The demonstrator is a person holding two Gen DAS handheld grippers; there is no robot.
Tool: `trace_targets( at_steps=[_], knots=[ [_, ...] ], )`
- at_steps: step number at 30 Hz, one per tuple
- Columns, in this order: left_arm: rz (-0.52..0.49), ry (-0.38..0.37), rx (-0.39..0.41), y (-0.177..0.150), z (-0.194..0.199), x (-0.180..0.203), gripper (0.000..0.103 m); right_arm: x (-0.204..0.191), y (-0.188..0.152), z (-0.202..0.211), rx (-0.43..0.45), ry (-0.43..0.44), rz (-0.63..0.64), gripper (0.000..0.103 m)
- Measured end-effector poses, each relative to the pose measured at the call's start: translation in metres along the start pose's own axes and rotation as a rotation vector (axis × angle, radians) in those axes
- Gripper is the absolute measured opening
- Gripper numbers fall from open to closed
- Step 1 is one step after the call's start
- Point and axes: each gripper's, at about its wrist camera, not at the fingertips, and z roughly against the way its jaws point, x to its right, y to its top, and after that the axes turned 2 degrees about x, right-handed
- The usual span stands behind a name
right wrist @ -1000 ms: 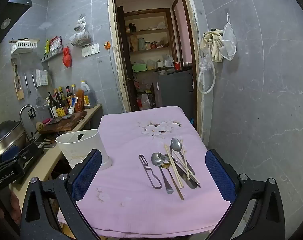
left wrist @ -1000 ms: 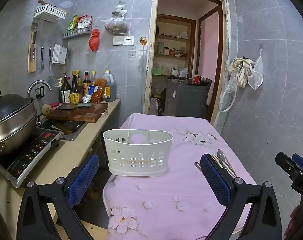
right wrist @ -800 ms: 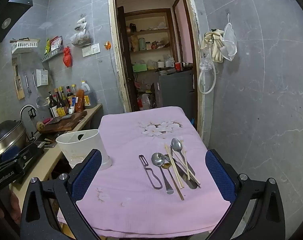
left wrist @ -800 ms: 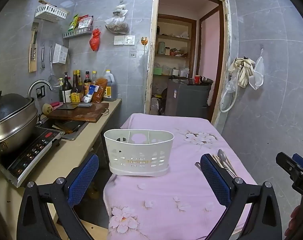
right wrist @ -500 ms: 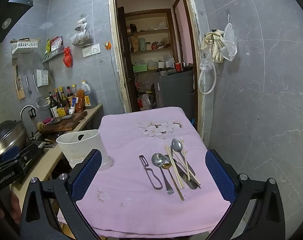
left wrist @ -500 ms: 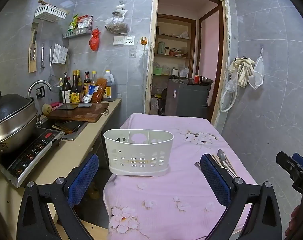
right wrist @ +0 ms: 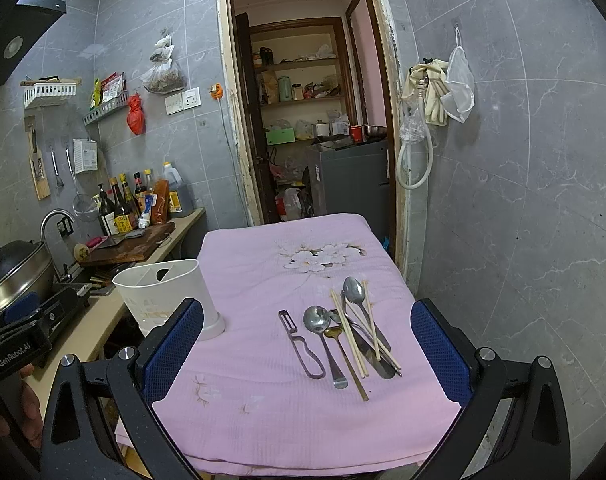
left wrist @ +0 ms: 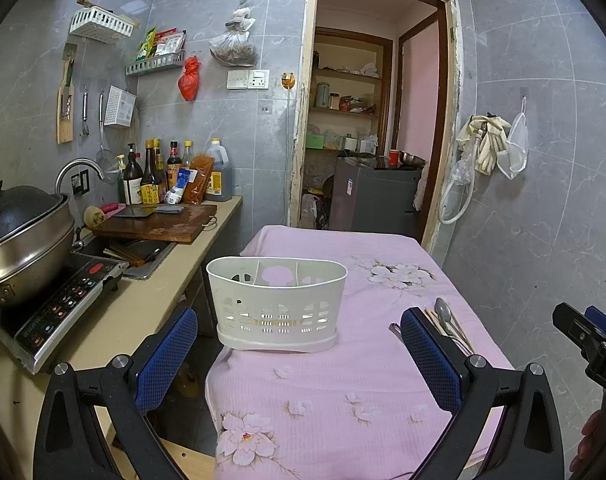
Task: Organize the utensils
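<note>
One white perforated plastic utensil caddy [right wrist: 165,292] stands on the pink flowered cloth. Beside it lie one grey metal peeler [right wrist: 301,346], one round-bowled steel ladle spoon [right wrist: 321,330], one oval steel spoon [right wrist: 355,292], one small brass-coloured spoon [right wrist: 337,338] and at least three pale wooden chopsticks [right wrist: 349,334]. A dark-handled piece lies under them; its kind cannot be told.

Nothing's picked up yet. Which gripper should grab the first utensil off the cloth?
Probably the right. The right gripper is open and faces the utensils directly: peeler, spoons, chopsticks. The left gripper, also open, faces the white caddy, with the utensils off to its right.
</note>
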Motion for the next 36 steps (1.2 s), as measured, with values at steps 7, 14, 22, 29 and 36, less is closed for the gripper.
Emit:
trace_targets(
  at_steps=[7,14,22,29,36],
  knots=[
    [0.0,-0.001,0.0,0.0,-0.0001,0.0,0.102,-0.0002,-0.0005,-0.0001,-0.001,0.001,-0.001,0.102],
    [0.0,0.0,0.0,0.0001,-0.0005,0.0,0.102,-0.0001,0.0001,-0.0003,0.0,0.001,-0.001,0.102],
    [0.0,-0.001,-0.001,0.0001,-0.0005,-0.0001,0.102,0.0019,-0.0001,-0.0027,-0.002,0.001,-0.002,0.102],
    [0.0,-0.001,-0.001,0.0001,-0.0005,-0.0002,0.102,-0.0018,0.0015,0.002,-0.002,0.001,-0.003,0.102],
    [0.001,-0.002,-0.001,-0.0057,-0.0007,-0.0008,0.102,-0.0014,0.0019,0.0019,-0.002,0.002,-0.003,0.102]
  ],
)
